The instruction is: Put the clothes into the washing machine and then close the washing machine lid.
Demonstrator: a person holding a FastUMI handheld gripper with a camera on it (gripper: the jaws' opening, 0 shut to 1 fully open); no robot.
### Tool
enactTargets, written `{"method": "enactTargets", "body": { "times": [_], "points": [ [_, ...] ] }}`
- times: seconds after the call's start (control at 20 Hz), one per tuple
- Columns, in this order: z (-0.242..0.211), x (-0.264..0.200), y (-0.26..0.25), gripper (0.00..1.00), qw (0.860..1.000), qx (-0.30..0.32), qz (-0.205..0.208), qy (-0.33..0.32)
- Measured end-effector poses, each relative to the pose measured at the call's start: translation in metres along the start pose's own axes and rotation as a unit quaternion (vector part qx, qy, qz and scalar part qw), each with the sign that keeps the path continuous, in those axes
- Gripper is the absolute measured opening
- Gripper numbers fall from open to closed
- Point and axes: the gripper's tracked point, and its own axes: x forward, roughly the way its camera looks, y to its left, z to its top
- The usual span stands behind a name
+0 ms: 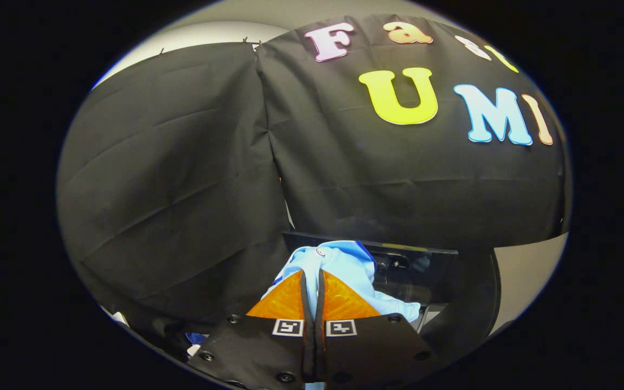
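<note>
In the gripper view, the hand-held gripper (312, 281) is clenched on a light blue garment (344, 265), its fingers pressed together with the cloth pinched between them, raised just ahead of the washing machine's dark open lid (420, 254).

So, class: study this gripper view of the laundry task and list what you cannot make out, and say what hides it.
- Washing machine: its drum opening is hidden behind the light blue garment and the gripper, gripper view.
- Garment: its lower part is hidden by the fingers shut on it; its type is unclear.
- White and blue items beside the fingers: too small and cut off to identify.
</note>
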Motion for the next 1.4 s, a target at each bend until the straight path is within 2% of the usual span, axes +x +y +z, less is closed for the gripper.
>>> {"method": "enactTargets", "body": {
  "times": [0.85, 1.4],
  "points": [
    [-0.08, 0.076, -0.017, 0.01, 0.998, 0.006, -0.038, 0.052],
    [-0.162, 0.13, -0.035, 0.02, 0.99, 0.015, -0.07, 0.12]
  ]
}}
